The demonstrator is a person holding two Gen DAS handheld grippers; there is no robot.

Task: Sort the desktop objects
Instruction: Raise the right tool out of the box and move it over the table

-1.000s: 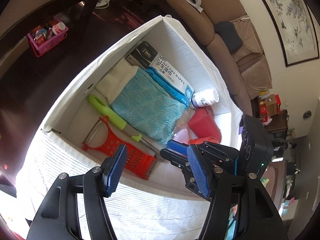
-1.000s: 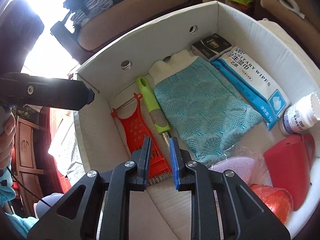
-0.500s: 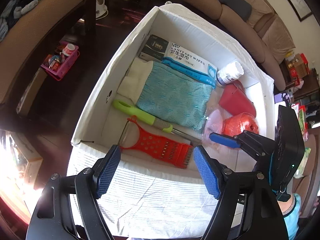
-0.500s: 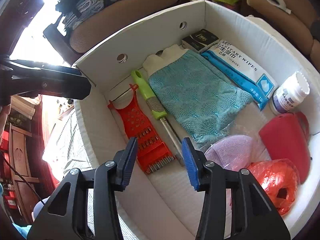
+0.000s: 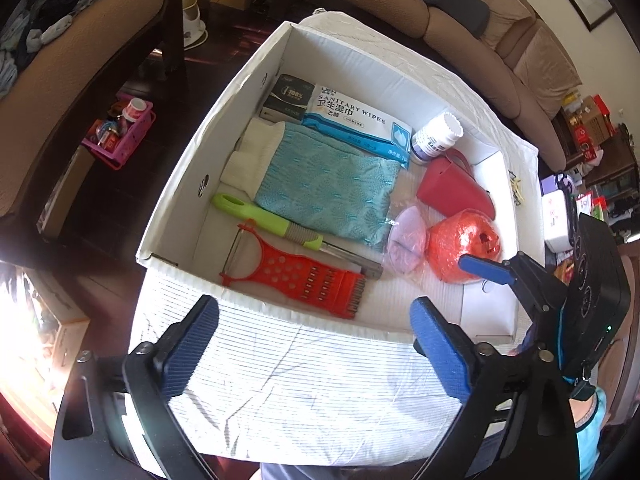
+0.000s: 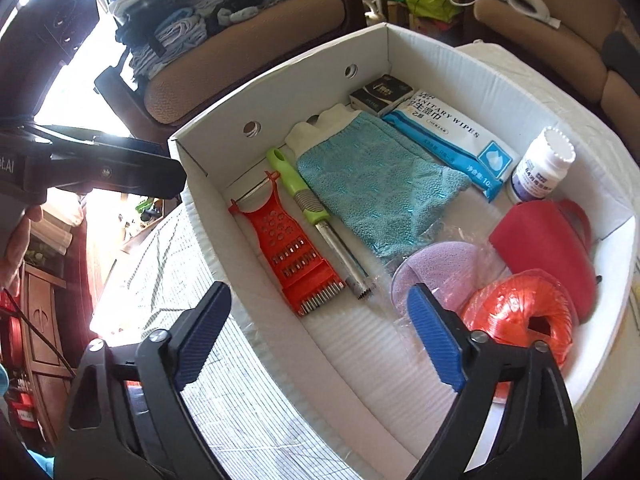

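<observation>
A white box [image 5: 252,92] holds a red grater [image 5: 304,276], a green-handled corer [image 5: 260,216], a teal mitt [image 5: 328,188], a sanitary wipes pack [image 5: 352,124], a black carton [image 5: 288,96], a white bottle [image 5: 436,136], a red cup [image 5: 452,192], an orange twine ball [image 5: 464,244] and a bagged purple sponge [image 5: 406,240]. My left gripper [image 5: 312,320] hangs over the box's near wall, its jaws opening with nothing between them. My right gripper [image 6: 318,300] hovers above the grater's toothed end [image 6: 312,284], its jaws also opening and empty.
The box stands on a striped white cloth [image 5: 300,380]. A pink basket [image 5: 120,136] sits on the dark floor to the left. A brown sofa [image 5: 460,28] lies behind the box. A chair piled with clothes [image 6: 192,28] is at the far left.
Both grippers have risen and drawn back from the box. The right jaws went from nearly shut to wide apart, and the left jaws spread wider.
</observation>
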